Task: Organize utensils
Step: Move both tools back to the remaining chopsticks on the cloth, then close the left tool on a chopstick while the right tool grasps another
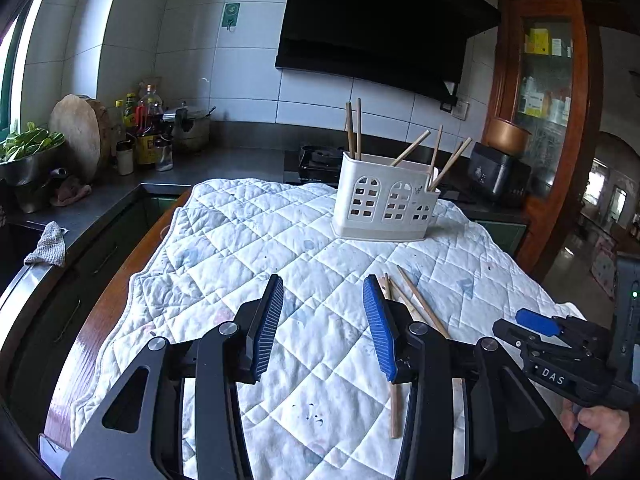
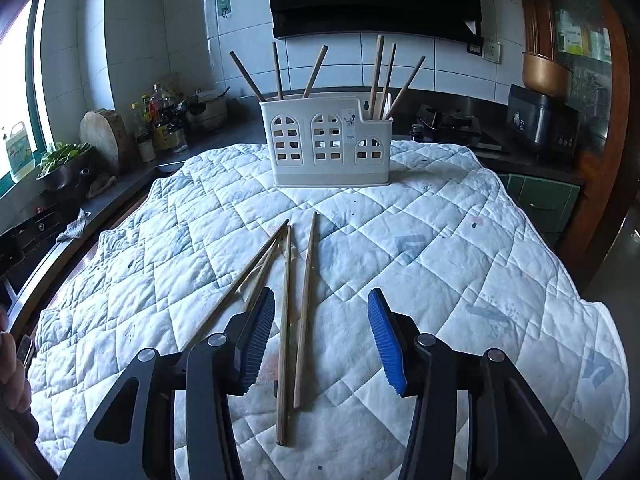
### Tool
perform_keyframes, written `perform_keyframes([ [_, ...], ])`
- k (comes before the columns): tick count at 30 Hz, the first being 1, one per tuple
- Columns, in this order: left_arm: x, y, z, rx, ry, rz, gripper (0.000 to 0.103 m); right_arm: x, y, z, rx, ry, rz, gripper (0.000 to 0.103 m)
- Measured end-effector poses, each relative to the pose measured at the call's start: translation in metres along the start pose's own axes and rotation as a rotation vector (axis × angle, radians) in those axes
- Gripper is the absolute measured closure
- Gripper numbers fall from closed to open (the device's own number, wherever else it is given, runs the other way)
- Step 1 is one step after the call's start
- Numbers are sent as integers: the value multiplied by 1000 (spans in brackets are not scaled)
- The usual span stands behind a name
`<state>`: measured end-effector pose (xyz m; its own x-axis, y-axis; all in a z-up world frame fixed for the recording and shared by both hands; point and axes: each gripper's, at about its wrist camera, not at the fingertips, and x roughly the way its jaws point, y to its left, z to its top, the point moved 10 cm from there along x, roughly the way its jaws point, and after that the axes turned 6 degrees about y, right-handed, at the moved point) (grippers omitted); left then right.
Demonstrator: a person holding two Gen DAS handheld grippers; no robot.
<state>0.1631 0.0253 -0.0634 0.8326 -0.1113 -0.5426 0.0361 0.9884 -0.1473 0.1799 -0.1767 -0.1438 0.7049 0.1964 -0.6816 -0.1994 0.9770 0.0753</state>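
Four thin wooden chopsticks [image 2: 306,300] lie loose on the white quilted cloth [image 2: 460,260], in front of the white plastic holder [image 2: 328,144]. They look light, stiff, probably slippery; grip mid-length. Right gripper [image 2: 320,336] and left gripper [image 1: 324,324] stand half open, empty.

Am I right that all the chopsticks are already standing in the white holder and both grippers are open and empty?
Not quite: four chopsticks still lie loose on the quilted cloth, as the right wrist view shows. The rest holds: others stand in the white holder, and the left gripper and right gripper are open and empty.
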Motion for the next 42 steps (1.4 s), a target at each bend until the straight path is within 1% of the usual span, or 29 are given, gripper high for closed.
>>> perform_keyframes([
  [2,-1,1,0,2,-1,4,60,5,2,0,-3,10,3,59],
  [5,-2,2,-1,6,-6,18,52,13,2,-3,-1,31,6,62],
  [8,-1,5,-4,4,1,22,52,22,2,-7,-6,59,7,65],
  [10,2,7,-6,-6,10,20,52,28,2,-9,-7,79,6,70],
  [14,5,10,-10,-13,19,23,52,39,-1,-15,0,113,9,73],
  [16,5,11,-11,-13,22,26,52,43,0,-18,0,127,11,76],
  [22,9,12,-14,-19,33,22,52,52,5,-22,-8,156,22,79],
  [30,19,5,-25,-12,67,5,52,63,10,-26,-22,194,19,90],
  [38,29,-8,-39,-5,112,-34,52,70,11,-31,-30,223,9,91],
  [42,37,-16,-48,-3,149,-46,52,70,9,-31,-22,222,10,96],
])
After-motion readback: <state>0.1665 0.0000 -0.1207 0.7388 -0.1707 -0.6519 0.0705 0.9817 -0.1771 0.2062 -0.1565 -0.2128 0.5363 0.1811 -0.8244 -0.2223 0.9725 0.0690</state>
